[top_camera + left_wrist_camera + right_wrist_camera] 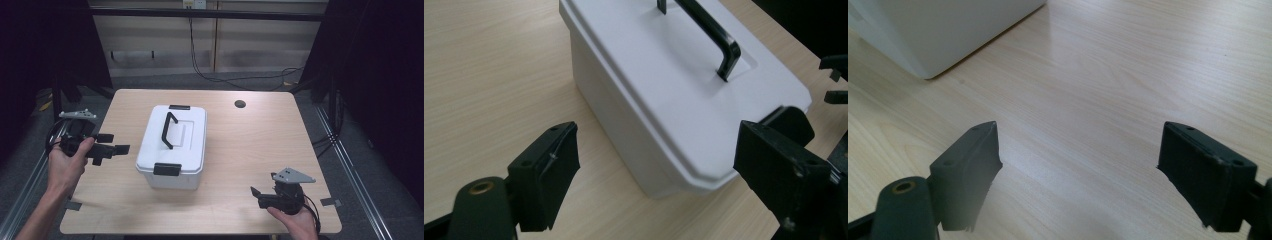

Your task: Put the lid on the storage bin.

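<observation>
Box (172, 146) lengthwise away, handle (170, 130) likewise.

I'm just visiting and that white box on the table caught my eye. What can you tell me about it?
The white box looks like smooth plastic, rectangular, with its lid shut. A black handle stands up from a recess in the lid, and a black latch sits at each short end. It stands upright near the middle of the wooden table, with nothing touching it.

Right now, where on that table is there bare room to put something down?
The widest bare patch of the table lies right of the white box, up to the small round hole. A narrower strip runs along the far edge behind the box. It is crowded left of the box by the left gripper, and at the near right corner by the right gripper.
</observation>
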Available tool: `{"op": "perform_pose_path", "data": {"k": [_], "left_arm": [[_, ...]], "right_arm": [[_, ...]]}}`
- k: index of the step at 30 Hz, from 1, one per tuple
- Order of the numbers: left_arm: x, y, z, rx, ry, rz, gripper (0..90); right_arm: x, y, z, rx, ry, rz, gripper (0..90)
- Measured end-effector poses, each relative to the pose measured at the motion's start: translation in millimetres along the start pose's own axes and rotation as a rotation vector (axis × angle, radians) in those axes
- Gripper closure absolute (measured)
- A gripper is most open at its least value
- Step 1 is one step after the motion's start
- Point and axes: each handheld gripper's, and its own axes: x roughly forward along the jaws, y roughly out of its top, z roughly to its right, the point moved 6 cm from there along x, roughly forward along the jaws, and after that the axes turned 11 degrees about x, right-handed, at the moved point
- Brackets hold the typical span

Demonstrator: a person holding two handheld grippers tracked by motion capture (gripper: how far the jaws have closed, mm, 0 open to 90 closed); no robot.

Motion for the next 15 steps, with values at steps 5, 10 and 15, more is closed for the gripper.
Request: {"op": "perform_pose_path", "data": {"k": [5,10,15], "left_arm": [[-2.5,-23.9,-7.2,-0.039,0.035,0.031,17.9],[3.5,-46.9,-11.0,-0.065,0.016,0.015,17.9],[10.5,-71.0,-11.4,-0.085,0.022,0.016,17.9]], "right_arm": [[0.4,0.1,1.1,-0.001,-0.002,0.001,16.2],[0.2,-0.2,0.5,-0.003,-0.006,0.0,15.9],[0.6,-0.2,0.6,-0.006,-0.006,0.0,15.7]]}}
